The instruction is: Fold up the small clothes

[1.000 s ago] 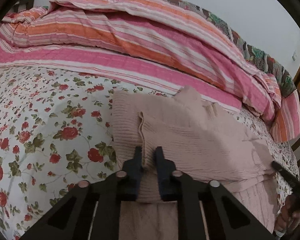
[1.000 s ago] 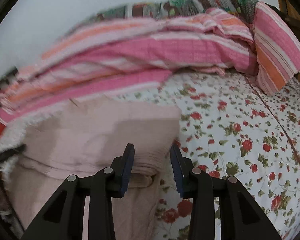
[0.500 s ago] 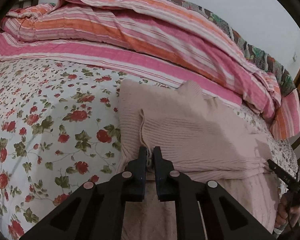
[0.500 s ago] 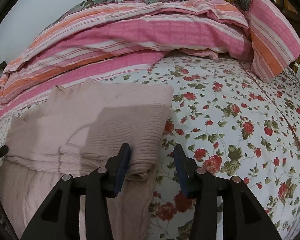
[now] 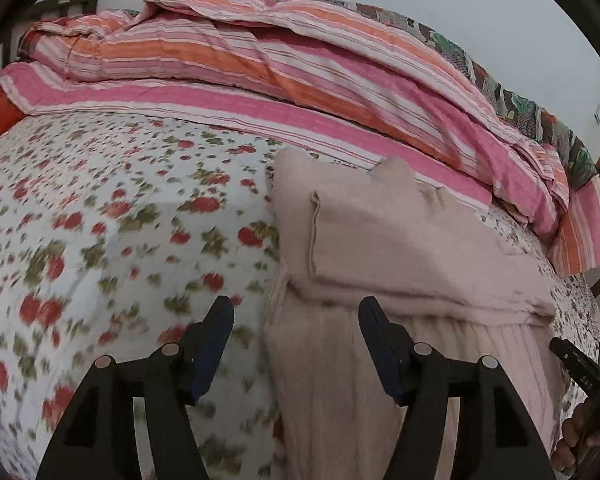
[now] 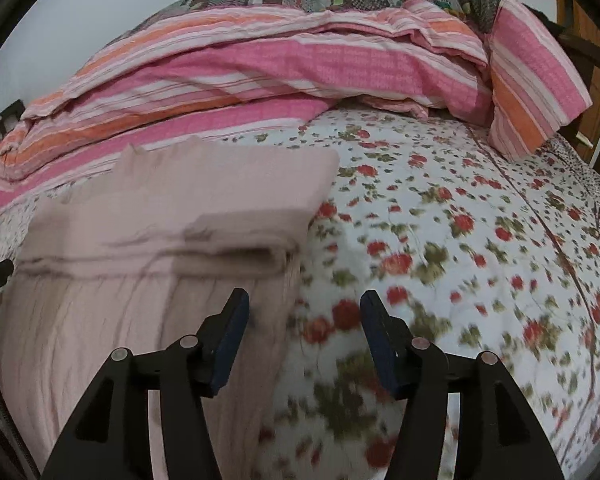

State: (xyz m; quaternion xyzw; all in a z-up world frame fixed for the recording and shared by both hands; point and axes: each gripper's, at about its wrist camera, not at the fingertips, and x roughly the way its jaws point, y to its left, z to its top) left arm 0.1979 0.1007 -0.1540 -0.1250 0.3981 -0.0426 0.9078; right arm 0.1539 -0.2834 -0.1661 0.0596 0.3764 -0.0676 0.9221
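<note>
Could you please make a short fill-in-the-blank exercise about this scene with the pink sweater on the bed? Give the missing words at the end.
1. The pink sweater lies on a bedsheet printed with red ____.
2. Behind the sweater, a ____ quilt in pink and orange is heaped along the wall.
3. The left gripper jaws are opening, with the sweater's ____ edge lying between them.
4. The right gripper grips ____ between its jaws.

Missing words: flowers; striped; left; nothing
</note>
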